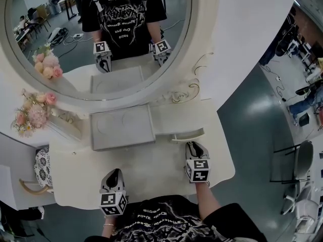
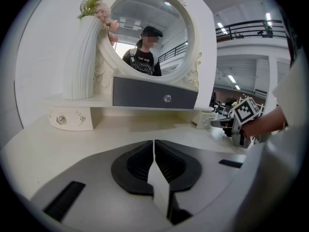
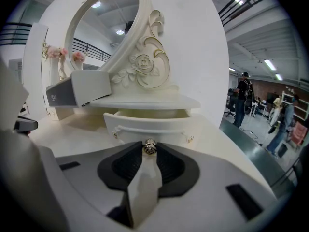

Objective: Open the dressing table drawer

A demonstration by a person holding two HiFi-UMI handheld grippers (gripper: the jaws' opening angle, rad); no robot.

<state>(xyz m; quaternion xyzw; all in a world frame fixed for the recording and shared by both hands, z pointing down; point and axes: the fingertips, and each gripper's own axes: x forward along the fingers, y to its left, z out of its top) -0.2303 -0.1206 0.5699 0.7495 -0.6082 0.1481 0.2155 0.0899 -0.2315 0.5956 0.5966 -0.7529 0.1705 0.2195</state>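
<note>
Right tongs clamp drawer knob; drawer ajar.

No legible text anywhere; lettering on the person's black shirt, bottom centre, is too blurred to read.

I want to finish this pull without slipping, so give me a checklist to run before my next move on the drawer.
1. Right claw gripping small silvery round knob: ok, shut on it.
2. White curved-front drawer freed: ok, partly out.
3. Left claw out of the way: ok, shut, empty, over white tabletop.
4. Grey flat-fronted drawer untouched: ok, closed.
5. Remaining drawer travel: cannot tell.
</note>
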